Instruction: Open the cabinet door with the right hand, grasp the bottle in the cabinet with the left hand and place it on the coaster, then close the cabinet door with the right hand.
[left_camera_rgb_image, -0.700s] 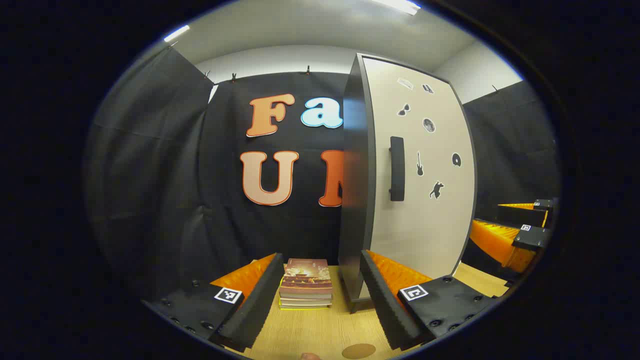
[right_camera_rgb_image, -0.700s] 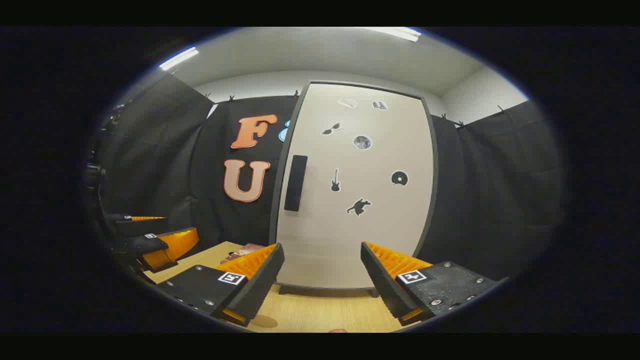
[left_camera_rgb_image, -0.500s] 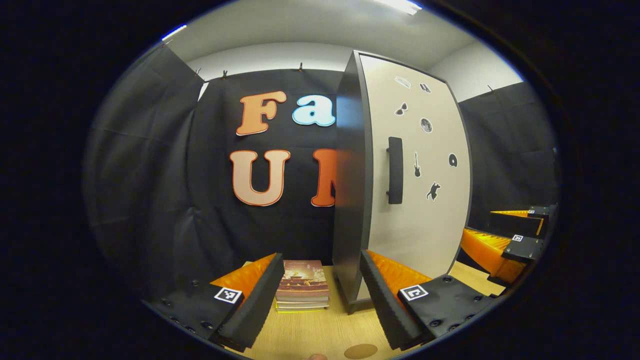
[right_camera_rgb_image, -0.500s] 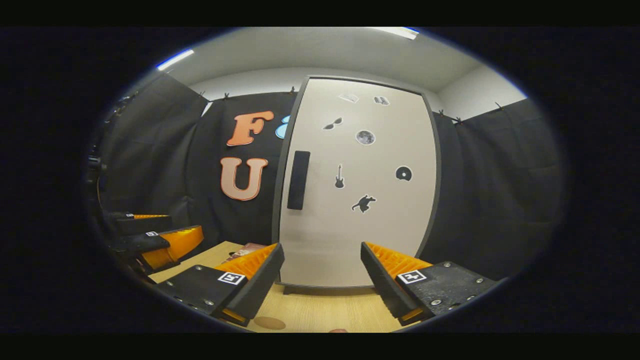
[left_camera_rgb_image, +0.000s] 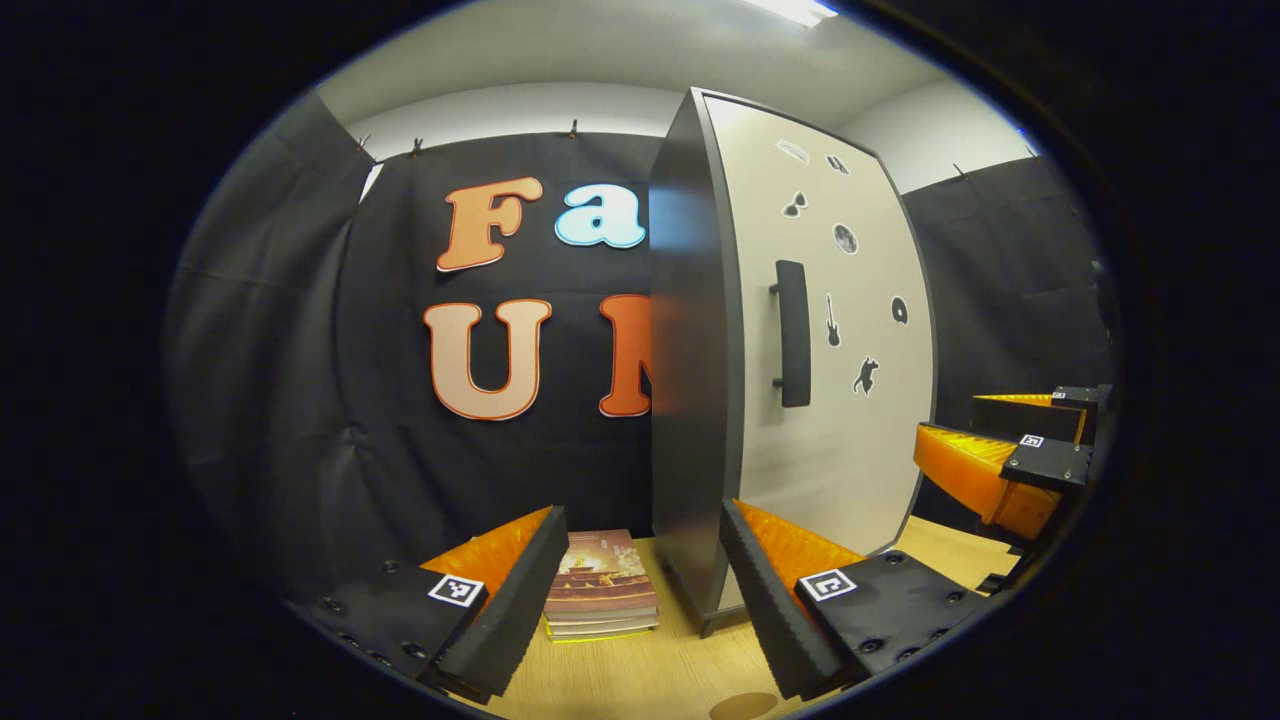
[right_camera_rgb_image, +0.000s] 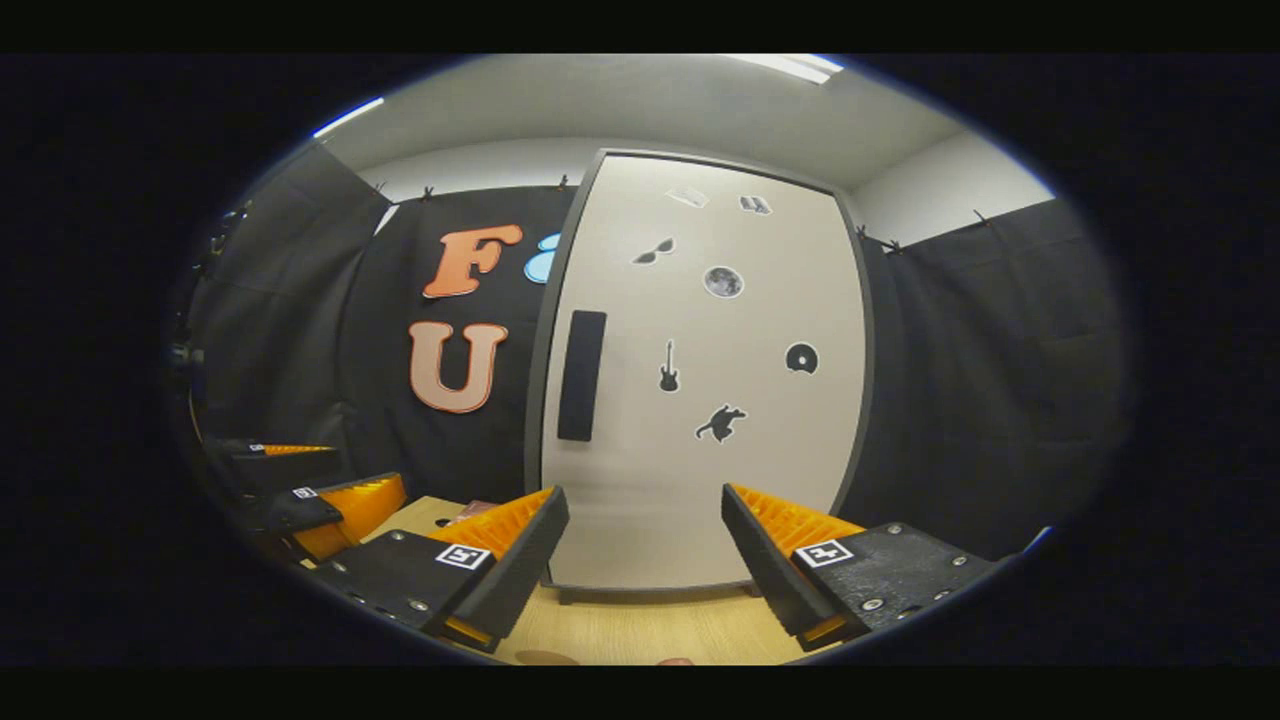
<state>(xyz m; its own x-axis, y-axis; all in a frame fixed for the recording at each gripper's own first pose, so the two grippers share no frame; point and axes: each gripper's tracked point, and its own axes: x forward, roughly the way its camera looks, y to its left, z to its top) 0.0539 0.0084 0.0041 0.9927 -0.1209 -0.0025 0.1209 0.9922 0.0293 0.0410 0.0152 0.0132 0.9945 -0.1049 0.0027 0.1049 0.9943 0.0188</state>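
Both tools are released and hold nothing. In the left gripper view the left gripper (left_camera_rgb_image: 640, 585) has its fingers spread wide above the wooden table (left_camera_rgb_image: 640, 680), touching nothing; between them lie a stack of books (left_camera_rgb_image: 600, 590) and the near lower corner of the cabinet (left_camera_rgb_image: 690, 400). In the right gripper view the right gripper (right_camera_rgb_image: 645, 565) is spread just as wide, aimed at the lower part of the cabinet door (right_camera_rgb_image: 700, 400) and apart from it. The door is shut, flush with the cabinet's dark frame, with its dark vertical handle (right_camera_rgb_image: 581, 375) near its left edge, up and to the left of the right gripper's fingers. The bottle cannot be seen behind the closed door. The round brown coaster (left_camera_rgb_image: 743, 706) lies on the table at the bottom edge of the left gripper view, in front of the cabinet. Compared with 0.7 s ago, the cabinet looms larger and sits further left in the left gripper view, the books have slid left between the fingers, and the coaster has dropped nearer the rim; in the right gripper view the door has grown slightly and the handle has shifted left. The table's far edge meets the black cloth wall behind the books, and bare table lies open in front of the door between the two grippers.
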